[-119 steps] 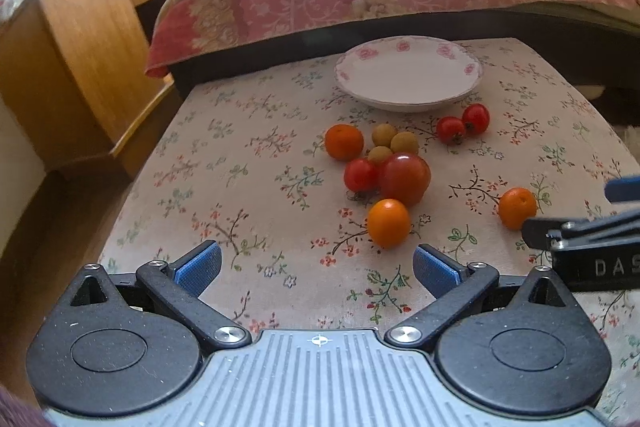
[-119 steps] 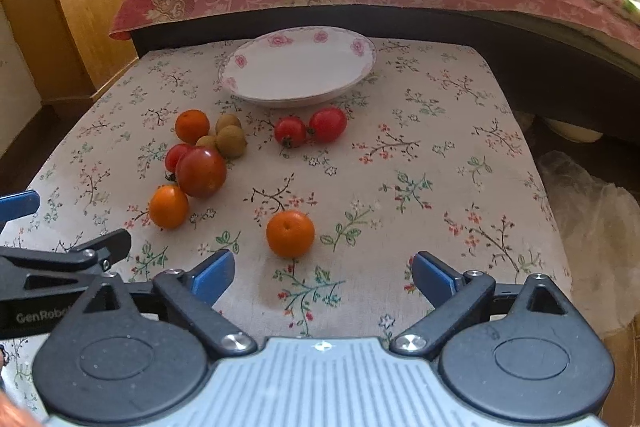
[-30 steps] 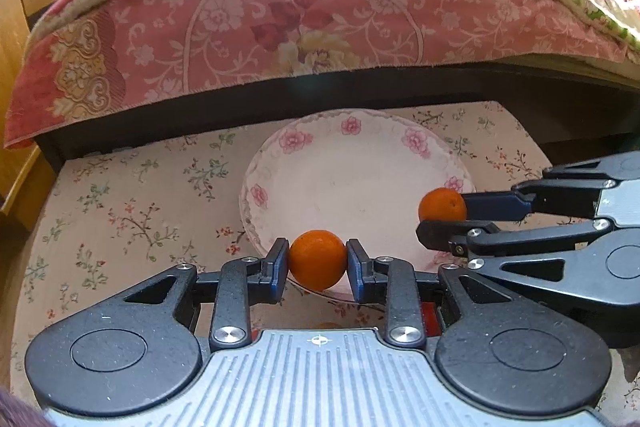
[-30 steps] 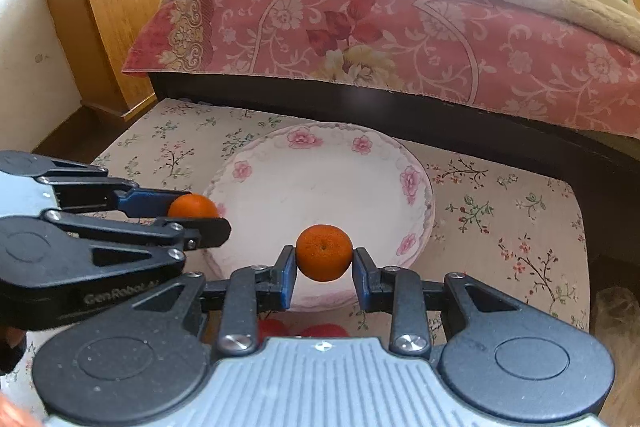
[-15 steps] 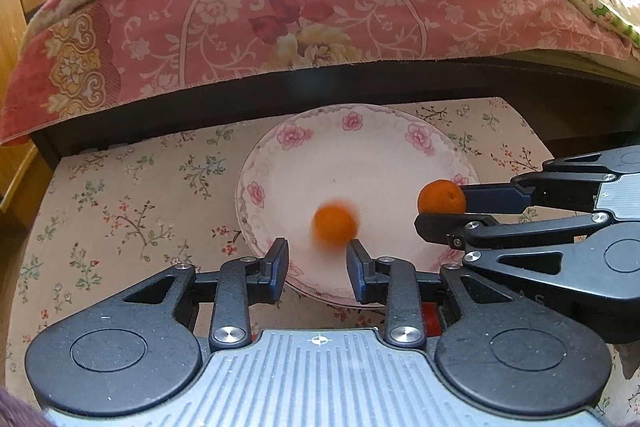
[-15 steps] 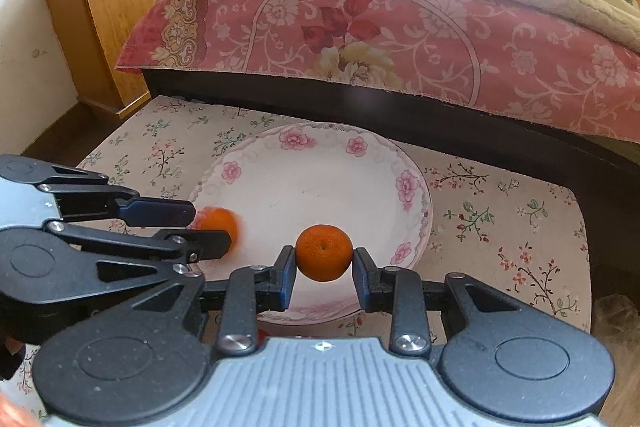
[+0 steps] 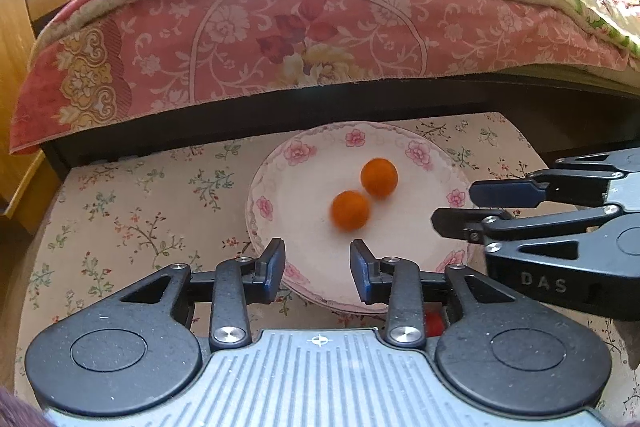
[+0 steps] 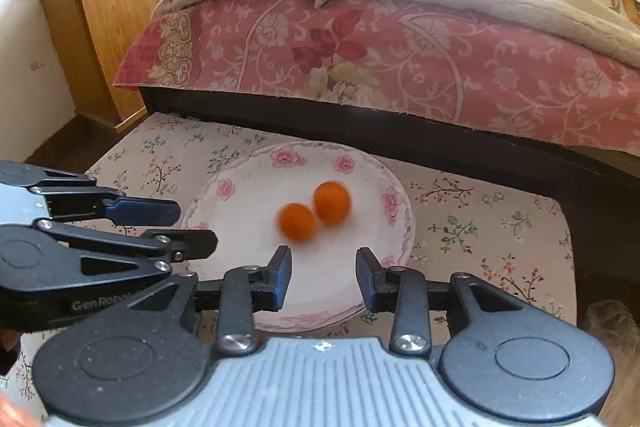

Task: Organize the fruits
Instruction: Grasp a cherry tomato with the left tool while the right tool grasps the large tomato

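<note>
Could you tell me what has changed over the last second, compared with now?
Both grippers let go: the left gripper released its orange first, then the right gripper dropped its orange. Both oranges now lie side by side in the plate, blurred, so probably not yet at rest. Both jaws stand open and empty. The plate and the floral cloth stayed put.

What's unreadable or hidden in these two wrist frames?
- Remaining fruit: left wrist view shows only a red sliver behind the left claw body; kind and count unknown.
- Two oranges on the plate: motion-blurred in both views; touching or settled unclear.
- Plate's near rim: covered by claw fingers in both views.
- Right claw: its body hides the table below.
</note>
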Action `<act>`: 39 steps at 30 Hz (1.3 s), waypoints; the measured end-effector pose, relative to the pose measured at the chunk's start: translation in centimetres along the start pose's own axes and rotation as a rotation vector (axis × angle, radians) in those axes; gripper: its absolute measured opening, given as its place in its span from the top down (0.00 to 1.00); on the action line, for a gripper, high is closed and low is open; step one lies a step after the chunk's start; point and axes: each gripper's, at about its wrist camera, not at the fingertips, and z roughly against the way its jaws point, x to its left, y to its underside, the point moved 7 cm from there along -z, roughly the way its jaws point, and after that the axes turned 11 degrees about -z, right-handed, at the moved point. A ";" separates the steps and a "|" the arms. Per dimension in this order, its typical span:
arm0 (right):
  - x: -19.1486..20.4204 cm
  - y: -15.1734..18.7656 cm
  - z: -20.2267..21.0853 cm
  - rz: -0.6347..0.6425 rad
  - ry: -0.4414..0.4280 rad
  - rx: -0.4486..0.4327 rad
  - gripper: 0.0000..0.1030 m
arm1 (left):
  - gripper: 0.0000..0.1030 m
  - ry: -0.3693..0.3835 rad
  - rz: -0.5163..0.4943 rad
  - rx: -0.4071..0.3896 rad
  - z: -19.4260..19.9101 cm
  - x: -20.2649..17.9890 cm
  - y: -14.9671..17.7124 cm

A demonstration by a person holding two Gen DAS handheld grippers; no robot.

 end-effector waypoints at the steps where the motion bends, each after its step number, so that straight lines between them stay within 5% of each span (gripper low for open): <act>1: 0.0 0.0 0.2 0.002 0.001 -0.003 0.63 | 0.57 -0.002 -0.001 0.000 0.1 0.0 0.0; 21: 0.3 4.2 3.4 0.039 -0.057 0.047 0.63 | 0.55 0.014 -0.018 0.015 2.9 1.0 3.4; 31: 5.4 6.9 4.6 0.116 -0.213 0.109 0.62 | 0.52 0.010 -0.003 0.021 5.5 2.3 5.9; 39: 8.8 8.7 2.9 0.186 -0.251 0.171 0.51 | 0.50 0.008 0.022 0.031 6.4 3.8 7.6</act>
